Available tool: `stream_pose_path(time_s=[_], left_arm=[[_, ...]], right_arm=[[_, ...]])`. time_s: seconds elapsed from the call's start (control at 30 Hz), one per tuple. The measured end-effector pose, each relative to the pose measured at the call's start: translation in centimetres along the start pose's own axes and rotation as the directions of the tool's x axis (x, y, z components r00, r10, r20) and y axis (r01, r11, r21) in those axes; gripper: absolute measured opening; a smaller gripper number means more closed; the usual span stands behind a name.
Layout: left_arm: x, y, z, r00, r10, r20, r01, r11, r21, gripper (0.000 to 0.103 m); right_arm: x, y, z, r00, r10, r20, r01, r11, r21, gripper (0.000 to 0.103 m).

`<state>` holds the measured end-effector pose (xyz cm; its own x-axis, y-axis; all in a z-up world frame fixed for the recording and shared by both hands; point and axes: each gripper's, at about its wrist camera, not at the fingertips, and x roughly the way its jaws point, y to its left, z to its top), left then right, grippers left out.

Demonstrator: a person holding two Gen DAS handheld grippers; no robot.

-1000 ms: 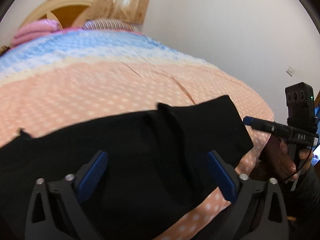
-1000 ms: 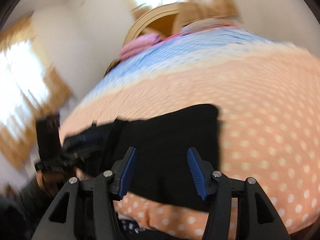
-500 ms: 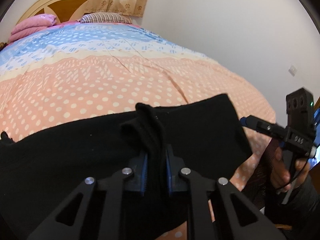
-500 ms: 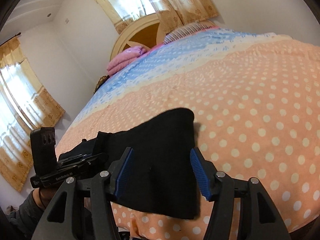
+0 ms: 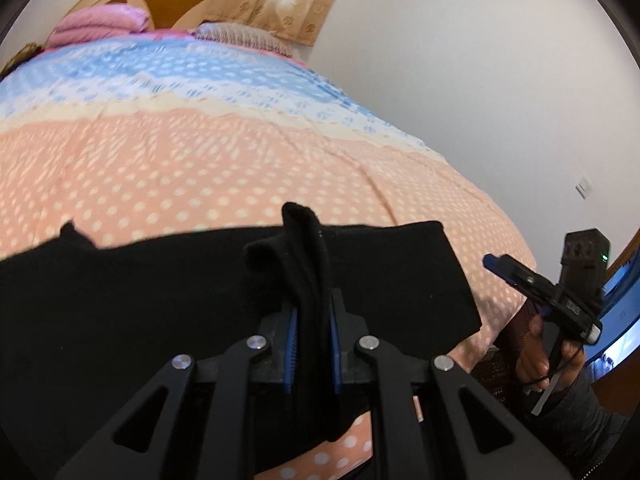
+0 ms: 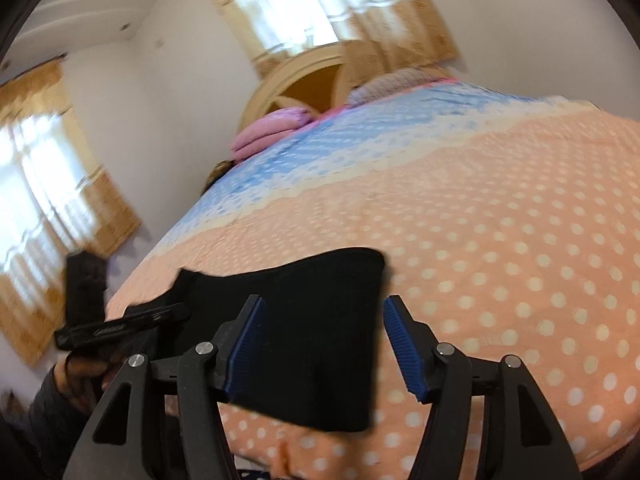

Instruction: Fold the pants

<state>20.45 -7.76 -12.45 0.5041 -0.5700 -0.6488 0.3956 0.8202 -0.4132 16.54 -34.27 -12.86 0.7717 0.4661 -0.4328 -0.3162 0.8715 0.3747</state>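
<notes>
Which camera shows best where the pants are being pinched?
The left wrist view: the left gripper is shut on a bunched ridge of the pants. The right wrist view shows only their flat end between the open right gripper.

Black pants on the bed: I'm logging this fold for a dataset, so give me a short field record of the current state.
garment: black fabric pants, spread flat across the near edge of the bed
surface: peach, cream and blue polka-dot bedspread
left tool: shut on a raised ridge of the pants
right tool: open, blue pads either side of the pants' end, not gripping
background: pink folded blanket by the wooden headboard
fold status: not yet made
</notes>
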Motion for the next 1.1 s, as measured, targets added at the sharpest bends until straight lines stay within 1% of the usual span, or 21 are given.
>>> stream_pose_path(time_s=[0.13, 0.2, 0.23, 0.27, 0.3, 0.33, 0.37, 0.47, 0.5, 0.57, 0.6, 0.63, 0.67, 0.7, 0.73, 0.8, 0.83, 0.87, 0.97, 1.03, 1.1], left_arm=[[0.4, 0.8, -0.6, 1.0, 0.012, -0.004, -0.012, 1.0, -0.02, 0.014], [0.7, 1.0, -0.6, 1.0, 0.028, 0.001, -0.028, 1.0, -0.011, 0.014], [0.6, 1.2, -0.7, 1.0, 0.03, 0.002, -0.03, 1.0, -0.009, 0.014], [0.7, 1.3, -0.9, 1.0, 0.031, 0.002, -0.03, 0.999, -0.01, 0.015], [0.9, 1.6, -0.9, 1.0, 0.029, 0.001, -0.029, 1.0, -0.012, 0.015], [0.9, 1.8, -0.9, 1.0, 0.027, 0.0, -0.027, 1.0, -0.01, 0.017], [1.0, 1.9, -1.0, 0.999, 0.035, 0.003, -0.035, 0.999, -0.005, 0.019], [1.2, 1.8, -1.2, 0.998, 0.05, 0.022, -0.051, 0.999, 0.016, 0.022], [1.1, 1.7, -1.2, 0.998, 0.05, 0.025, -0.051, 0.999, 0.019, 0.023], [0.7, 1.6, -1.3, 0.998, 0.057, 0.03, -0.058, 0.998, 0.031, 0.03], [0.4, 1.4, -1.2, 0.996, 0.078, 0.036, -0.08, 0.996, 0.046, 0.039], [0.1, 1.4, -1.3, 0.994, 0.097, 0.046, -0.099, 0.994, 0.052, 0.055], [-0.3, 1.5, -1.3, 0.992, 0.113, 0.063, -0.116, 0.992, 0.055, 0.063], [-0.7, 1.6, -1.2, 0.989, 0.124, 0.077, -0.129, 0.99, 0.055, 0.074], [-1.2, 1.7, -1.2, 0.986, 0.138, 0.09, -0.143, 0.988, 0.051, 0.079], [-1.8, 2.2, -1.3, 0.984, 0.147, 0.1, -0.152, 0.987, 0.044, 0.08], [-2.1, 2.4, -1.4, 0.983, 0.152, 0.099, -0.157, 0.987, 0.04, 0.08], [-2.6, 2.8, -1.5, 0.982, 0.163, 0.098, -0.167, 0.985, 0.036, 0.08], [-4.5, 3.9, -2.3, 0.972, 0.204, 0.118, -0.209, 0.977, 0.036, 0.082], [-5.9, 5.1, -3.0, 0.957, 0.257, 0.134, -0.263, 0.964, 0.031, 0.092], [-7.4, 6.8, -3.8, 0.934, 0.323, 0.151, -0.329, 0.944, 0.016, 0.094]], right_arm=[[1.0, 2.6, -1.1, 0.996, 0.056, -0.07, -0.064, 0.991, -0.12, 0.063], [2.3, 3.5, -1.9, 0.986, 0.071, -0.154, -0.096, 0.983, -0.157, 0.063], [3.1, 3.6, -2.4, 0.978, 0.063, -0.199, -0.098, 0.981, -0.167, 0.063], [3.5, 3.8, -2.7, 0.974, 0.051, -0.22, -0.09, 0.981, -0.174, 0.063], [4.4, 3.7, -3.3, 0.965, 0.015, -0.262, -0.067, 0.979, -0.191, 0.063], [4.9, 3.7, -3.8, 0.96, -0.008, -0.281, -0.054, 0.976, -0.212, 0.063], [4.8, 3.9, -4.0, 0.965, -0.01, -0.262, -0.053, 0.971, -0.231, 0.063], [4.4, 4.5, -3.8, 0.965, -0.02, -0.262, -0.046, 0.968, -0.246, 0.063], [4.3, 4.5, -3.7, 0.966, -0.011, -0.257, -0.051, 0.97, -0.236, 0.063], [3.9, 4.7, -2.8, 0.972, 0.018, -0.235, -0.071, 0.974, -0.216, 0.063], [3.7, 4.9, -2.4, 0.977, 0.023, -0.214, -0.07, 0.974, -0.214, 0.063], [3.5, 5.1, -1.9, 0.982, 0.02, -0.19, -0.061, 0.975, -0.212, 0.063], [3.8, 5.2, -1.0, 0.986, -0.003, -0.164, -0.032, 0.978, -0.207, 0.064], [4.3, 5.1, -0.6, 0.987, -0.032, -0.156, 0.0, 0.98, -0.201, 0.068], [5.1, 4.9, -0.4, 0.985, -0.063, -0.162, 0.031, 0.981, -0.193, 0.07], [8.0, 3.7, -0.2, 0.96, -0.121, -0.251, 0.079, 0.982, -0.169, 0.072], [8.5, 3.5, -0.3, 0.957, -0.132, -0.257, 0.089, 0.981, -0.171, 0.072], [8.6, 3.8, -0.4, 0.962, -0.146, -0.232, 0.102, 0.977, -0.188, 0.072], [8.1, 5.6, -0.5, 0.957, -0.201, -0.21, 0.146, 0.957, -0.252, 0.072], [7.3, 7.4, -0.3, 0.965, -0.195, -0.174, 0.139, 0.947, -0.289, 0.072], [7.0, 9.8, -0.5, 0.973, -0.176, -0.149, 0.116, 0.933, -0.342, 0.072]])
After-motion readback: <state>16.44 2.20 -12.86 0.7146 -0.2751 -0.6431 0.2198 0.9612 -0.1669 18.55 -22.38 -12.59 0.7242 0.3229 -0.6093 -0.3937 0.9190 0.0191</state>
